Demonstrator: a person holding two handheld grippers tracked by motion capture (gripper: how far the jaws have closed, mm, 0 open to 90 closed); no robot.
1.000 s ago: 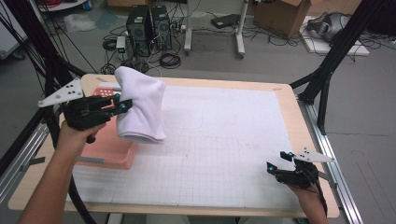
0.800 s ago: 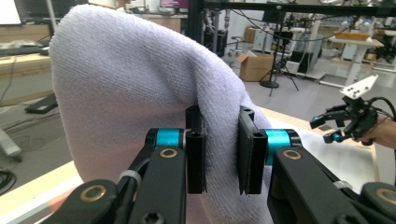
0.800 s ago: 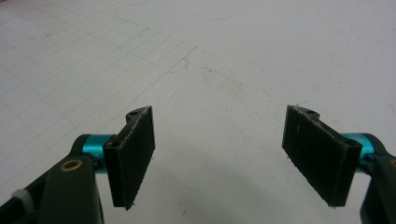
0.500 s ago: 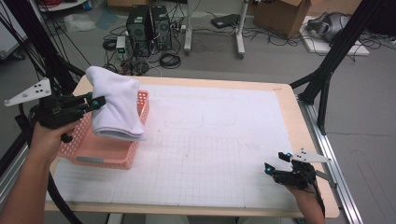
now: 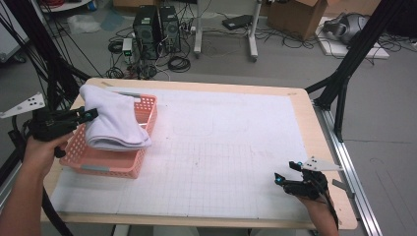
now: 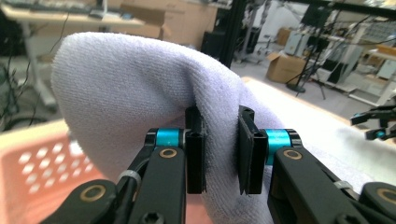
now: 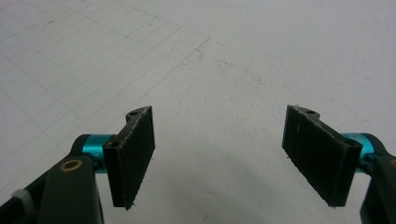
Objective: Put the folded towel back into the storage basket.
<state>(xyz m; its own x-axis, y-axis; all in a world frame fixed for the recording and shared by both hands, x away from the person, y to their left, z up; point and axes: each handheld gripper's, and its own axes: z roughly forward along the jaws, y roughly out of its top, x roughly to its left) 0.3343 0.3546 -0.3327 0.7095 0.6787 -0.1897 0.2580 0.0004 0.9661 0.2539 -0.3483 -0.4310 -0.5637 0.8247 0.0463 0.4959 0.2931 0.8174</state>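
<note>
A folded white towel (image 5: pixel 115 120) hangs from my left gripper (image 5: pixel 89 115), draped over the pink plastic basket (image 5: pixel 98 164) at the table's left side. In the left gripper view the two black pads pinch a fold of the towel (image 6: pixel 130 93), with my left gripper (image 6: pixel 222 149) shut on it and the basket (image 6: pixel 37 172) pink below. My right gripper (image 5: pixel 286 172) rests low near the table's front right corner. Its jaws stand wide apart in the right gripper view, my right gripper (image 7: pixel 219 158) holding nothing over the white gridded mat (image 7: pixel 233 70).
A white gridded mat (image 5: pixel 221 142) covers the wooden table. Black frame legs stand at the left and right edges, a metal rail (image 5: pixel 344 162) runs along the right side. Computers, cables and boxes lie on the floor behind the table.
My left gripper has carried the towel leftward and down, from above the mat's left part to over the pink basket. The right gripper has stayed in place.
</note>
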